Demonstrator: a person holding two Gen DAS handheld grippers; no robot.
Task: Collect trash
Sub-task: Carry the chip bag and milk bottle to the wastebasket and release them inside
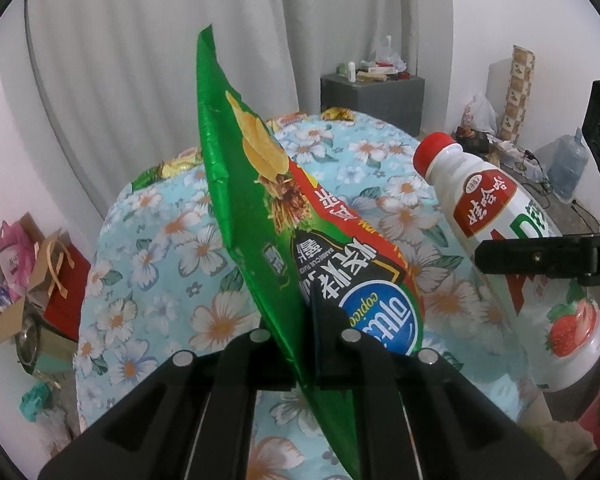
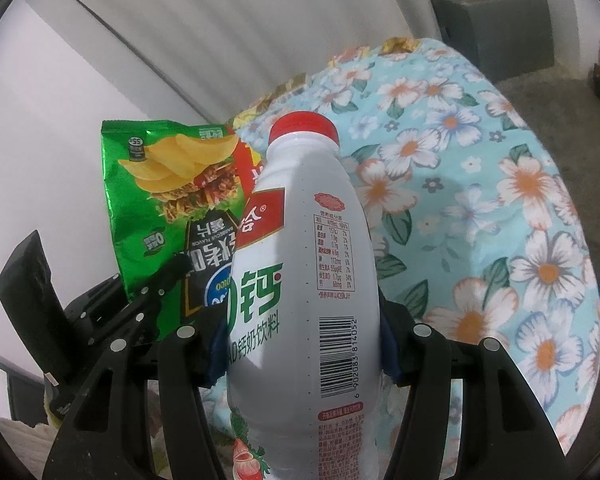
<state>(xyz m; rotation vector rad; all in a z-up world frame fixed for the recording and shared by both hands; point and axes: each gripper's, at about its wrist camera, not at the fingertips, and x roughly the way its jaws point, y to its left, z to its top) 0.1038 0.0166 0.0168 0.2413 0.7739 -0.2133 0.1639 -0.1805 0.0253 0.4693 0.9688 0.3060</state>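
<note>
A green chip bag (image 1: pixel 260 208) stands up edge-on in the left wrist view, with my left gripper (image 1: pixel 306 344) shut on its lower edge. The right wrist view shows the bag's printed face (image 2: pixel 160 184) at the left, with the left gripper's fingers (image 2: pixel 152 292) across it. A white drink bottle (image 2: pixel 308 240) with a red cap sits between the blue pads of my right gripper (image 2: pixel 304 344), which is shut on its body. That bottle (image 1: pixel 500 208) appears at the right of the left wrist view with a black finger (image 1: pixel 540 258) across it. Both items hang above a bed with a floral cover (image 2: pixel 480 160).
Shiny wrappers (image 1: pixel 180 164) lie along the bed's far edge by the white curtain. A grey cabinet (image 1: pixel 372 96) with small items on top stands behind the bed. A cardboard box and bags (image 1: pixel 24 280) crowd the floor at left. A water jug (image 1: pixel 568 164) stands at right.
</note>
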